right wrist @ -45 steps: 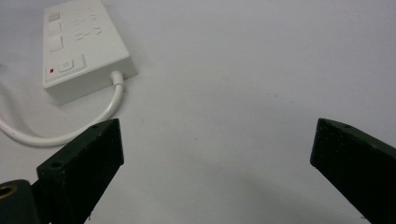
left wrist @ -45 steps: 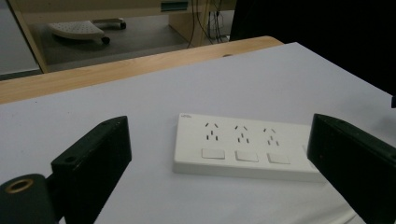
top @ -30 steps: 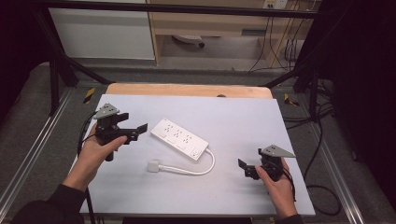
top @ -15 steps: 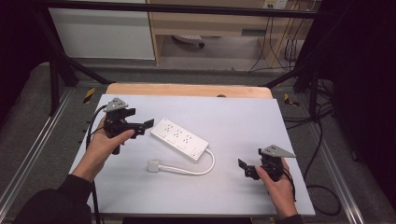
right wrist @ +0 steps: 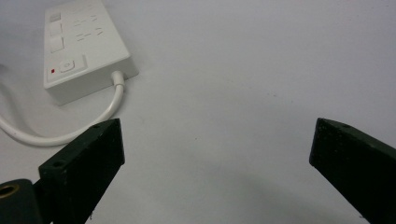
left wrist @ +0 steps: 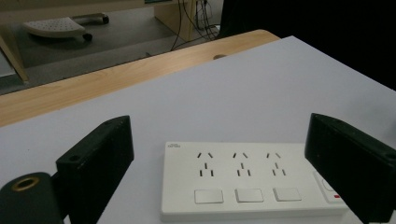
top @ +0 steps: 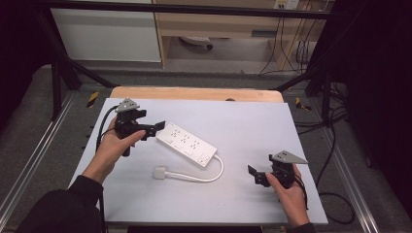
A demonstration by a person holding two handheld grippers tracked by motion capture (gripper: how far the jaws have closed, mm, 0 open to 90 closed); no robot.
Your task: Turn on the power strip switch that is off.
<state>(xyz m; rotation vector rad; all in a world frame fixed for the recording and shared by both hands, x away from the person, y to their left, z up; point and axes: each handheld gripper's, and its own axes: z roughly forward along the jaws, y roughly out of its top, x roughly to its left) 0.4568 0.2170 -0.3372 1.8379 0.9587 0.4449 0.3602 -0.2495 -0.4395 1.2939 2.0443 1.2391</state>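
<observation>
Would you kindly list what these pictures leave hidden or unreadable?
- Power strip: in the left gripper view its switch end sits behind the right-hand jaw.
- Brand lettering on the strip: too small to read.
- Plug: prongs face away in the high view.
- Cord: cut by the right gripper view's left edge.

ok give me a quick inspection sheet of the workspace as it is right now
Surface: pale sheet over a wooden table, flat.
Job's things: white power strip lying flat, sockets up; its plug rests unplugged on the sheet.
Clutter: nothing seen.
Grippers: left gripper open, jaws at the strip's near end, not gripping; right gripper open, apart from the strip, over bare sheet.
Cables: strip's white cord loops from strip to plug; dark cables hang behind the table.
Surroundings: black frame legs, grey floor, wooden furniture behind.
</observation>
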